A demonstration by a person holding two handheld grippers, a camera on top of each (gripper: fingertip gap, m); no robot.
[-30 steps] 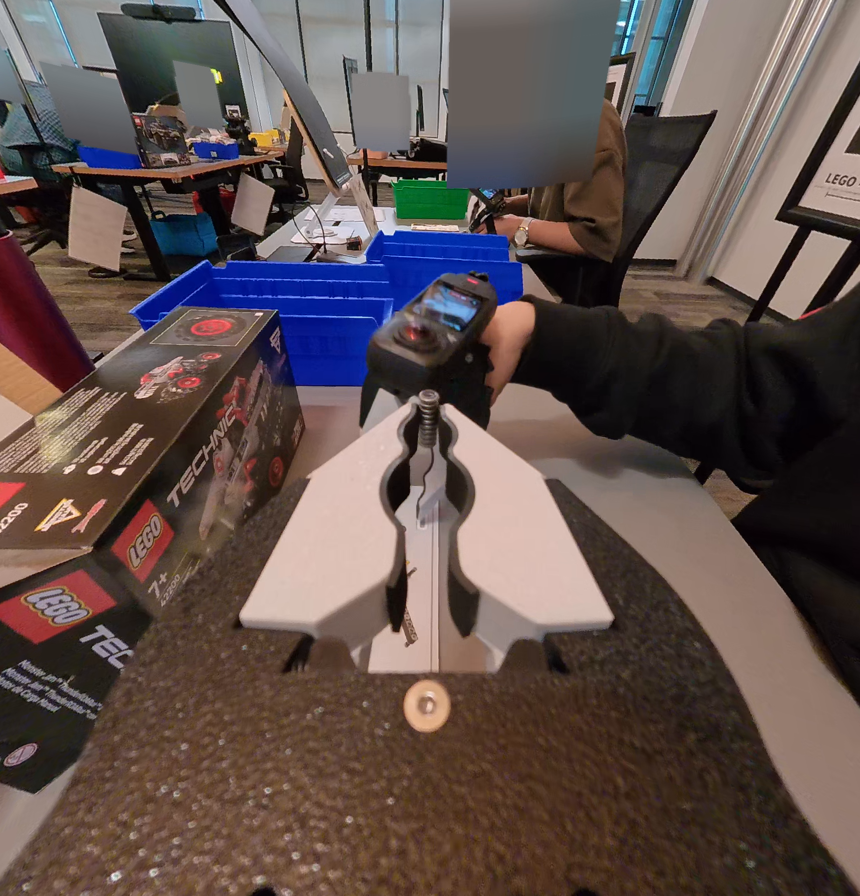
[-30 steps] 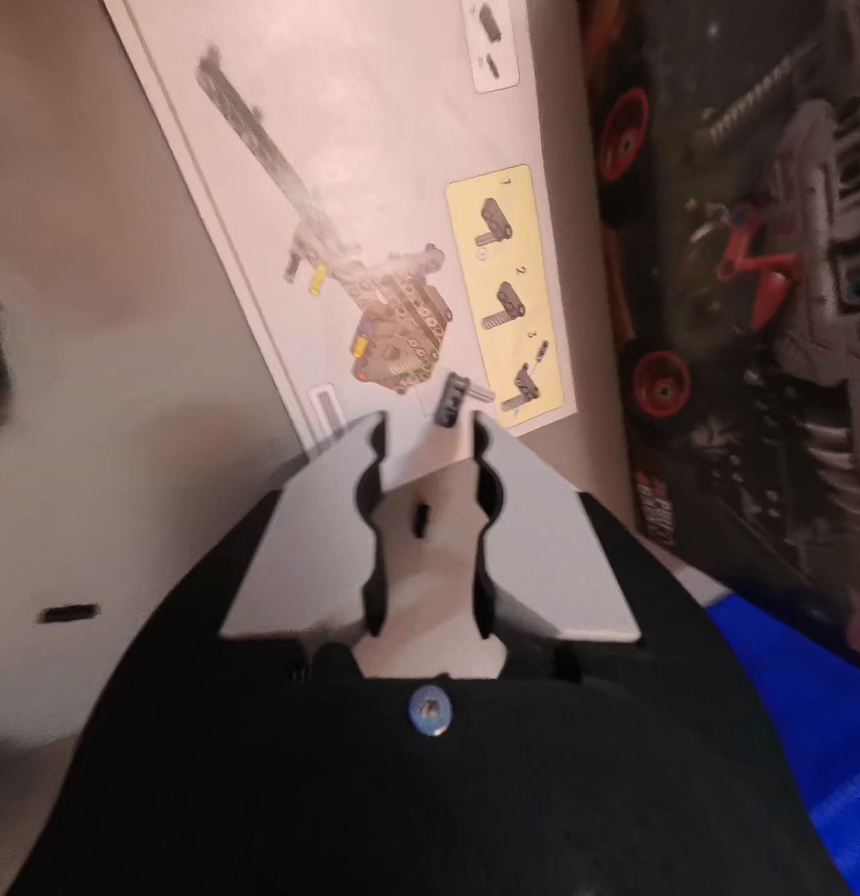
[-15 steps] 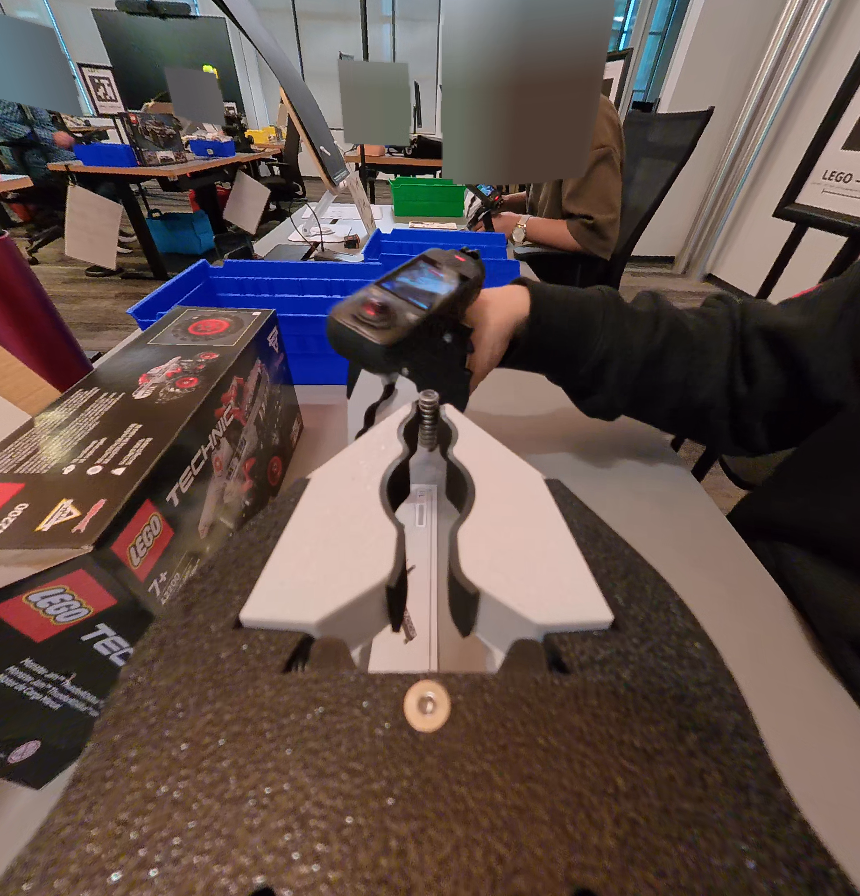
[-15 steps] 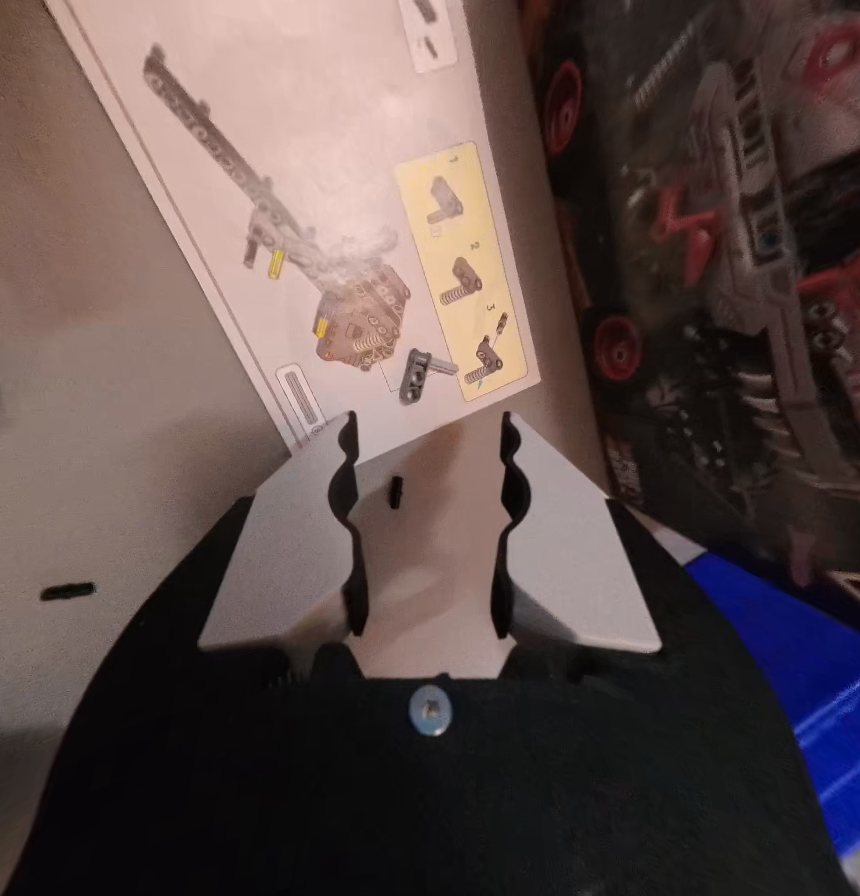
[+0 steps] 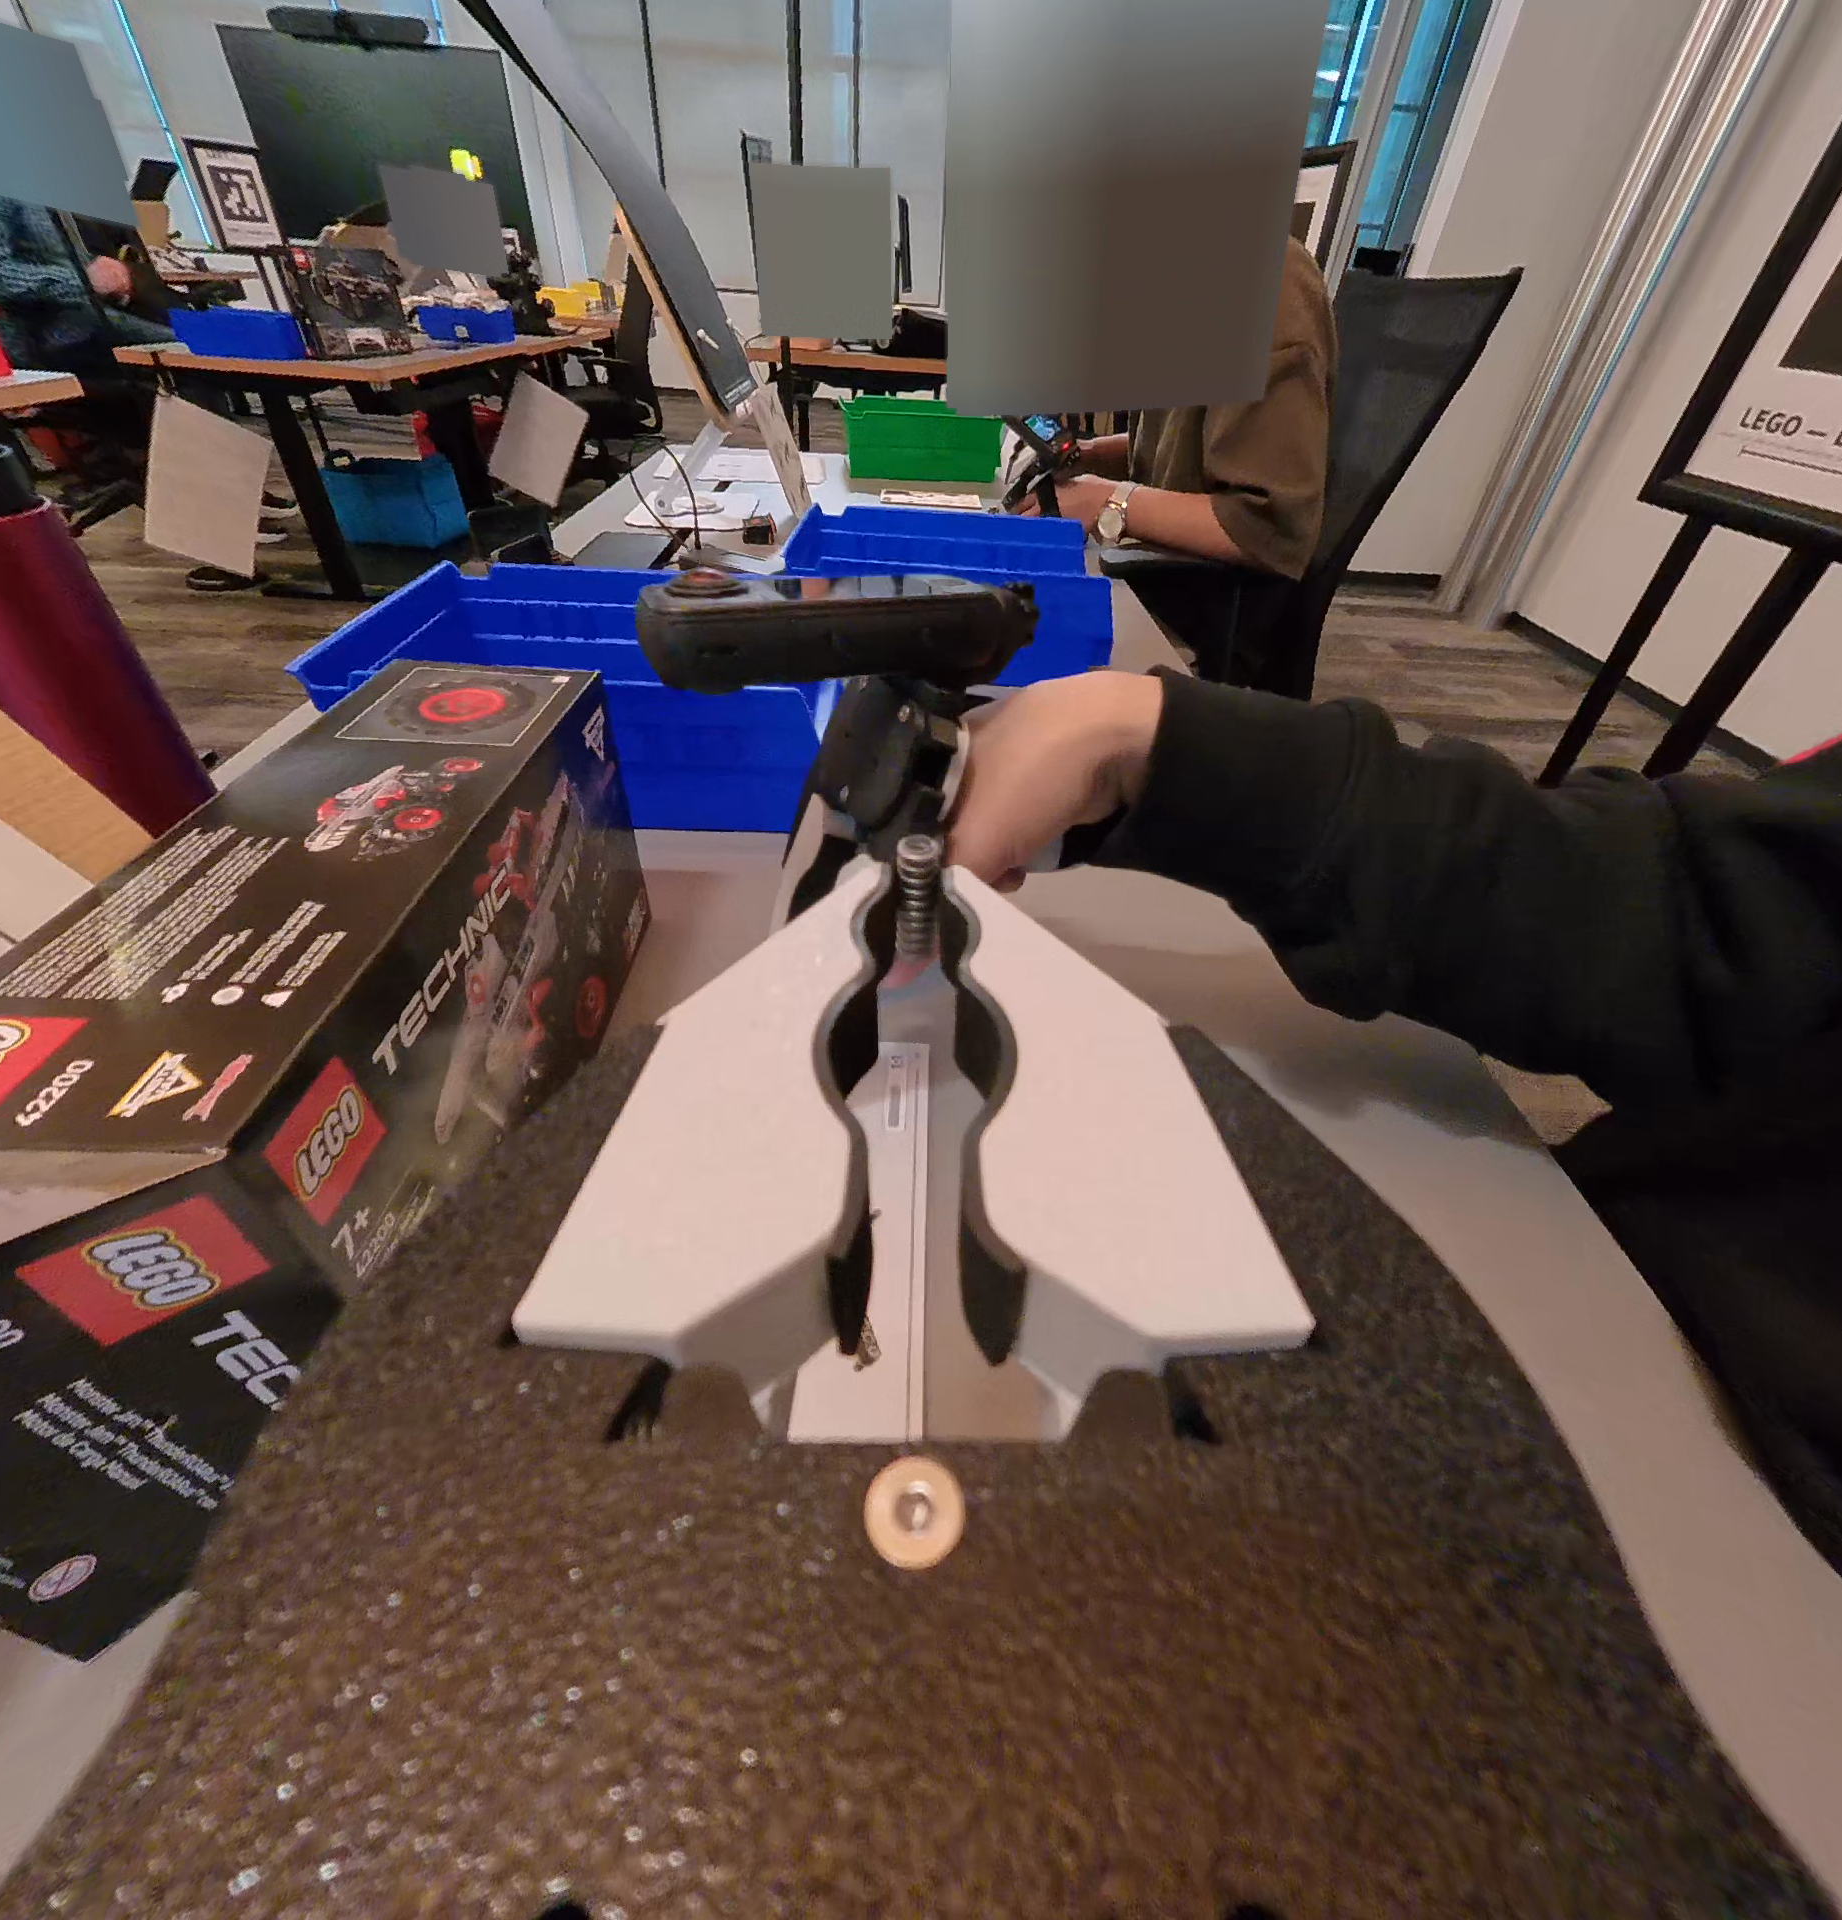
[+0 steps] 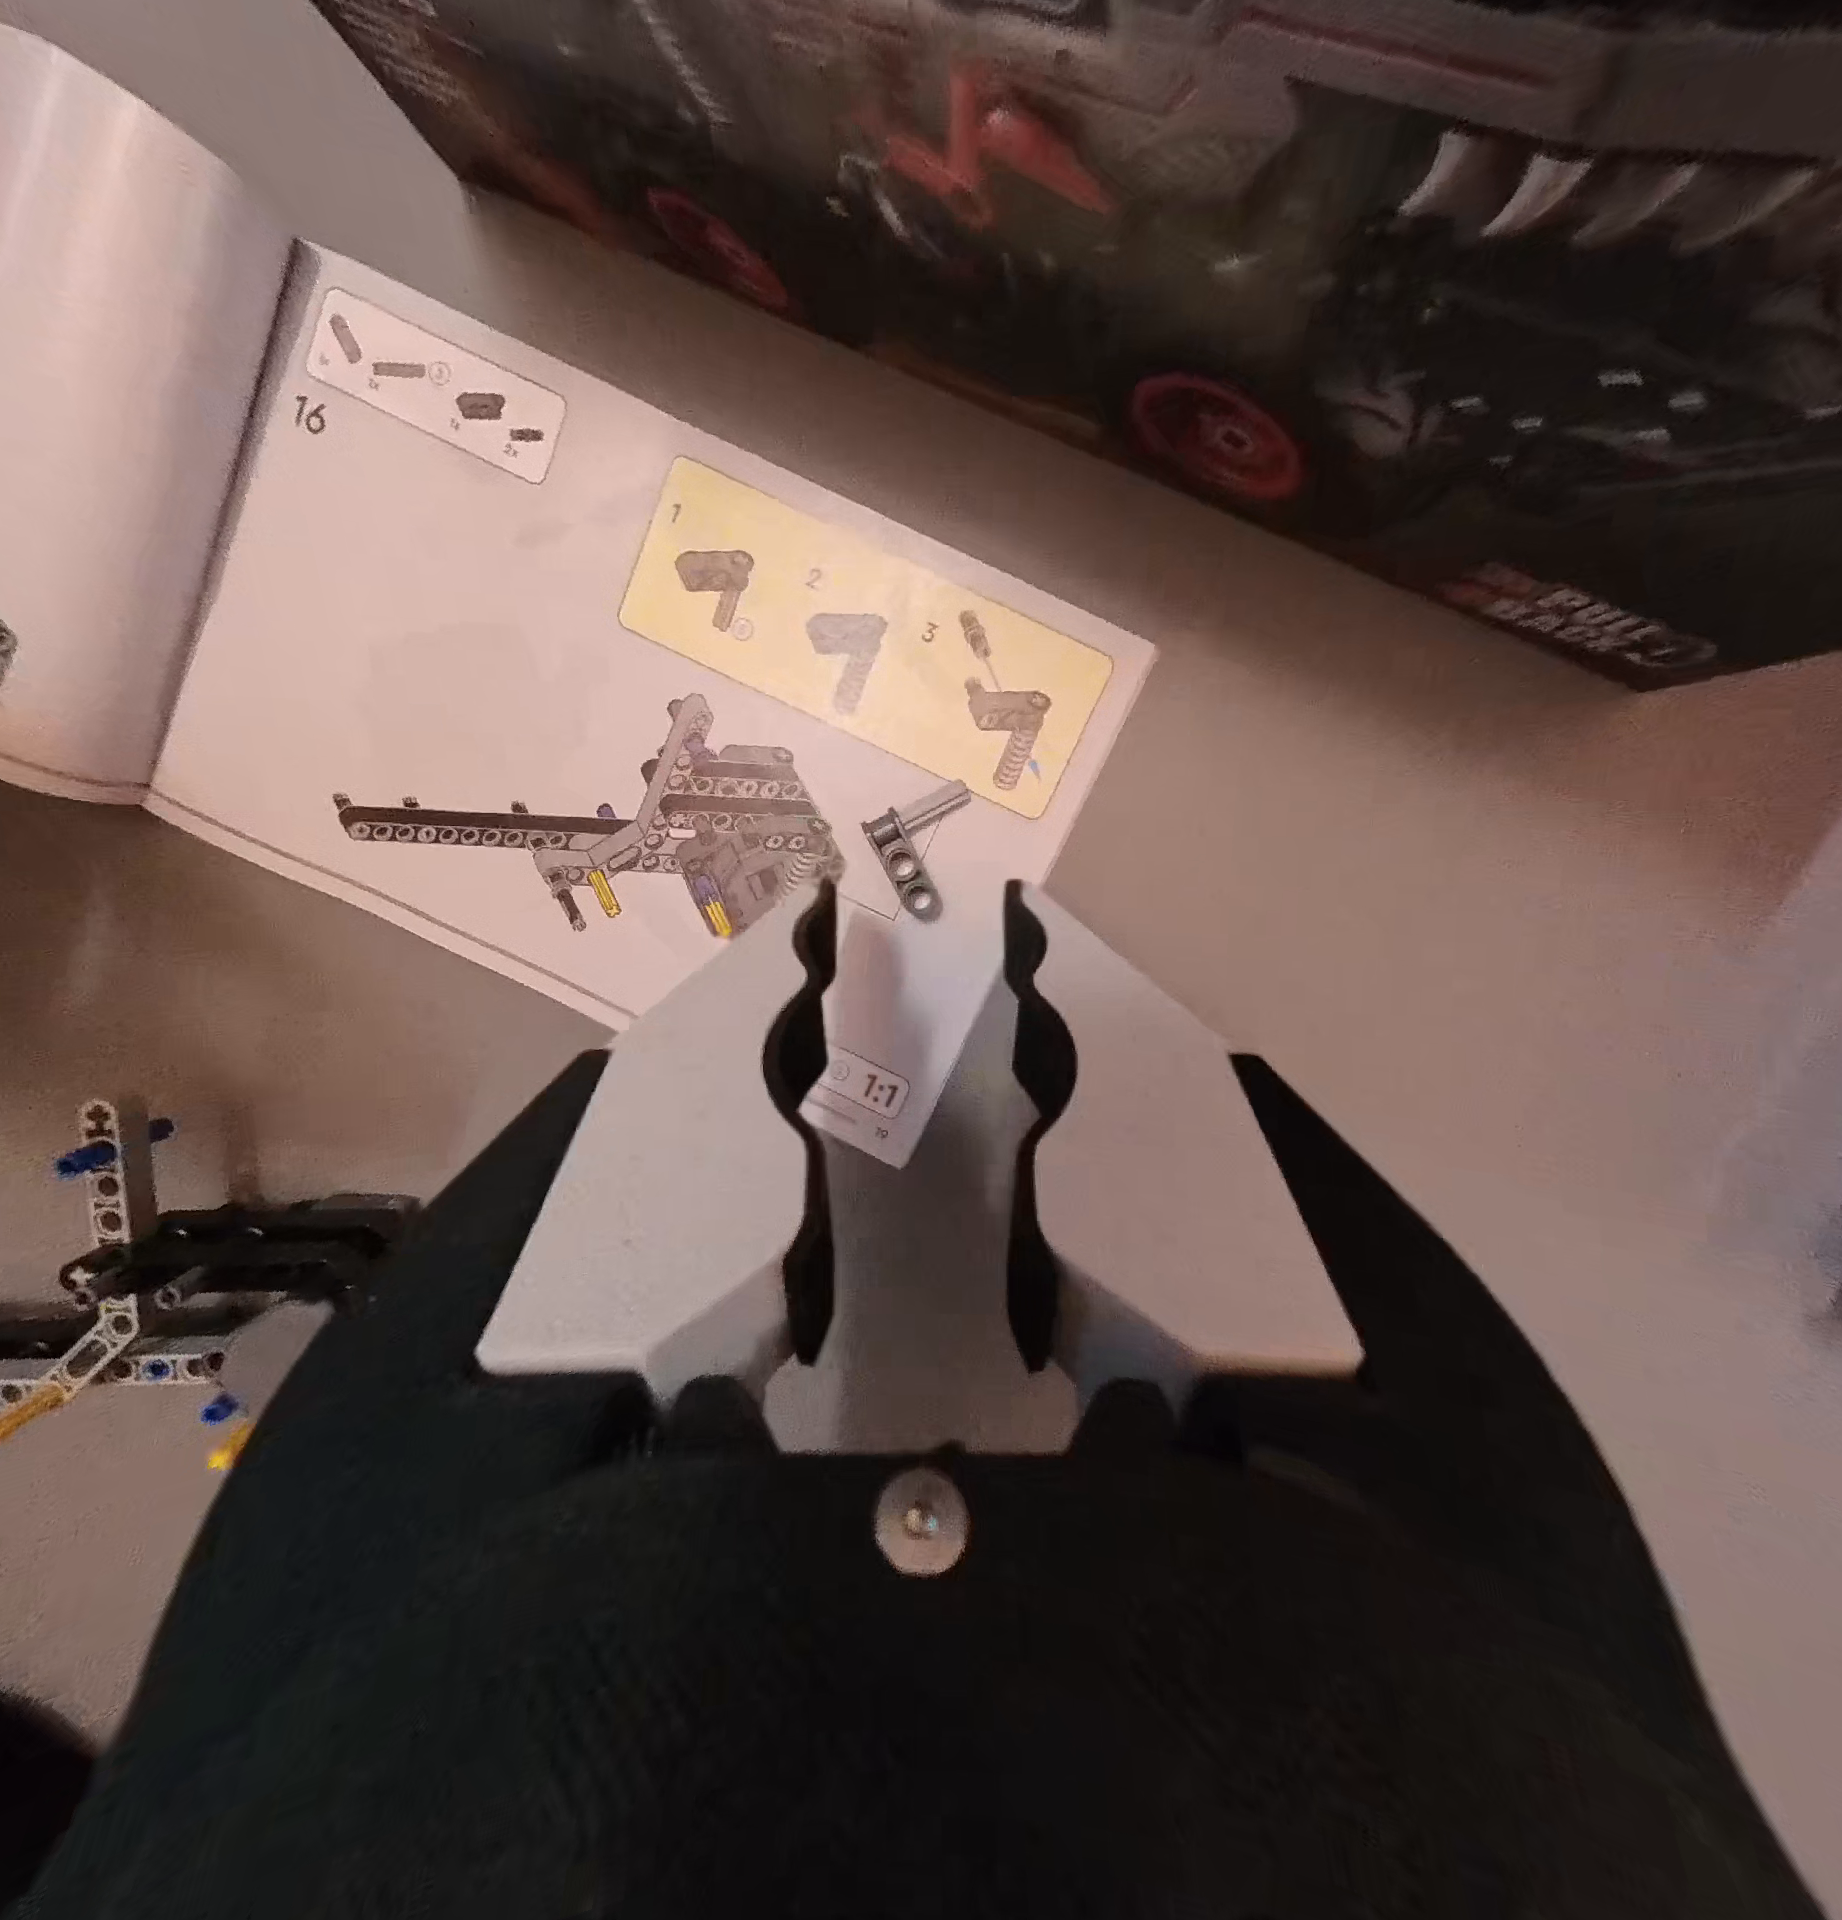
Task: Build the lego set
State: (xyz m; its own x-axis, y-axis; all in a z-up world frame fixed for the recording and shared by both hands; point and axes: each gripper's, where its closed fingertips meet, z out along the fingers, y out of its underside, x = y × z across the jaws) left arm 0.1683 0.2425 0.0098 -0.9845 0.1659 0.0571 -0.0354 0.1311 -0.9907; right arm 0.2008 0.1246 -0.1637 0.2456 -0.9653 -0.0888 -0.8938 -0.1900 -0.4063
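The small grey spring (image 5: 918, 902) stands upright, its long axis running straight up out of the tips of the left gripper (image 5: 917, 909), whose pale jaws are pressed nearly together and pinch its lower coils. Everything else is best placed from the open instruction booklet (image 6: 543, 623) lying flat on the grey table (image 6: 1416, 935). A grey lift-arm piece with an axle (image 6: 909, 844) rests on the booklet's near right corner, its axle pointing up and to the right toward the yellow step panel. The right gripper (image 6: 915, 914) hovers directly above that corner, jaws spread wide apart and holding nothing (the piece lies just beyond the tips, not between them). Beyond the booklet's far edge stands the dark set box (image 6: 1312, 260), long side toward the page. To the booklet's near left lies the partly built frame (image 6: 138, 1288) of black and grey beams with blue and yellow pins. Behind the box sit blue bins (image 5: 543, 644).
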